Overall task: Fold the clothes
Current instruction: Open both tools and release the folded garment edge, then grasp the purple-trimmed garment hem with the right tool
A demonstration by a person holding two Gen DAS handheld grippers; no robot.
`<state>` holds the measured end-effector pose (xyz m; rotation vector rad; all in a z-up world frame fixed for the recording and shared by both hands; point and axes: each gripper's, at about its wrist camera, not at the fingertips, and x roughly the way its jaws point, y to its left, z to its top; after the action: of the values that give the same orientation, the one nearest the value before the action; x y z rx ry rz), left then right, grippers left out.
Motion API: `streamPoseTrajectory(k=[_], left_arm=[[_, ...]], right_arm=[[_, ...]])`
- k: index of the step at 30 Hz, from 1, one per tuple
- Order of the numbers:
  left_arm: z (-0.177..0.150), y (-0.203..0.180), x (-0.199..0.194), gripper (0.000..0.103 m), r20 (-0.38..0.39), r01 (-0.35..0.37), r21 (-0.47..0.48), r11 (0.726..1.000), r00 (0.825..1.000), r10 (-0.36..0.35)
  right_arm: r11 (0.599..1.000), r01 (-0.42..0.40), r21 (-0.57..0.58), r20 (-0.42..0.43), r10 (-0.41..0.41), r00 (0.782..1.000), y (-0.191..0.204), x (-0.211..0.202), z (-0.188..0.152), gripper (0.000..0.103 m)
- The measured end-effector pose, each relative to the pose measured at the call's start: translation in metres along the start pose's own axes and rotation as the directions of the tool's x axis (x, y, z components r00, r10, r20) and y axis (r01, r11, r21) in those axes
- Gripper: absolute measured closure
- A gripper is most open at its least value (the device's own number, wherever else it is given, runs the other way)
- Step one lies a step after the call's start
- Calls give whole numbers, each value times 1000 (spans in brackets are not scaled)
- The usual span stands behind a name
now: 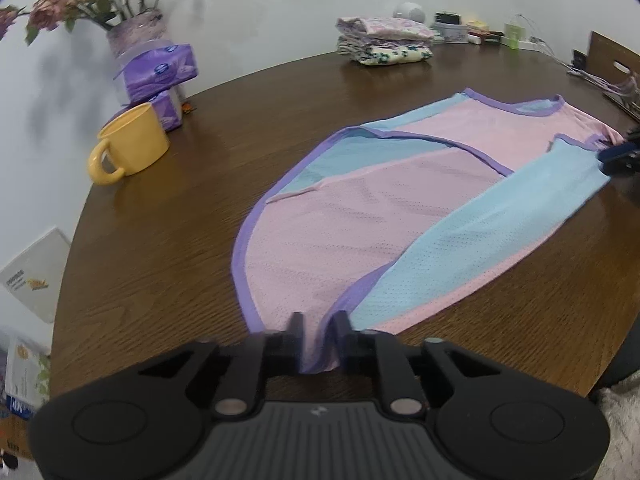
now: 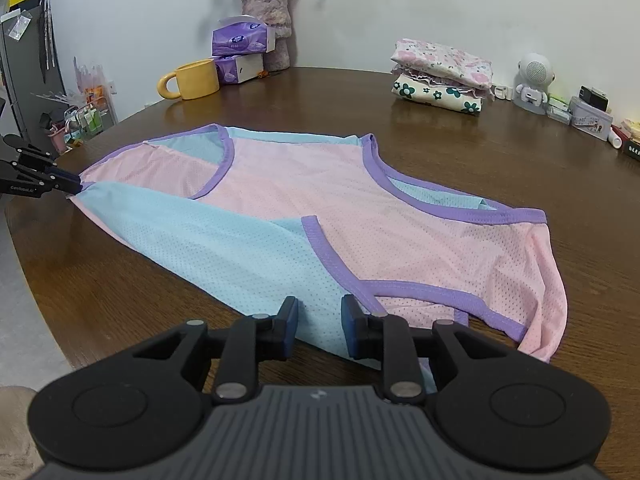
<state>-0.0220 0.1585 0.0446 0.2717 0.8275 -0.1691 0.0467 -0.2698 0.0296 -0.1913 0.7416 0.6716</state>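
The pink, blue and purple mesh top (image 2: 320,208) lies part-folded on the brown table (image 2: 520,168). The left gripper (image 1: 318,332) and right gripper (image 2: 319,322) both stand slightly parted with its fabric between them. Lettering on the left gripper's side is too blurred to read.

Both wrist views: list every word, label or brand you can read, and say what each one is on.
"GenRobot.AI": on the left gripper, seen from the right wrist.
Tissue packs: logo and print too blurred to read.
White box off the table: print too blurred to read.
Tin: lettering too small to read.
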Motion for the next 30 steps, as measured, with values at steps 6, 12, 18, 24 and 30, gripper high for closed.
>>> streamPoseTrajectory(k=[6,12,18,24,30], left_arm=[[9,-26,-22,65,105,11,20,1000,994,-13],[20,-69,-19,65,134,87,92,992,986,-99],[29,-91,4,65,89,128,130,983,986,-140],[30,-85,21,65,62,132,101,986,988,-139],[27,-75,23,65,63,163,50,985,984,-166]], right_arm=[[999,31,-11,138,-30,990,-4,-62,7,62],[987,158,-5,78,-157,985,-35,-93,-12,55],[986,148,-77,15,-147,989,-34,-74,-38,49],[986,148,-74,14,-148,989,-39,-51,-40,60],[994,102,25,4,-102,995,-57,-50,-36,94]])
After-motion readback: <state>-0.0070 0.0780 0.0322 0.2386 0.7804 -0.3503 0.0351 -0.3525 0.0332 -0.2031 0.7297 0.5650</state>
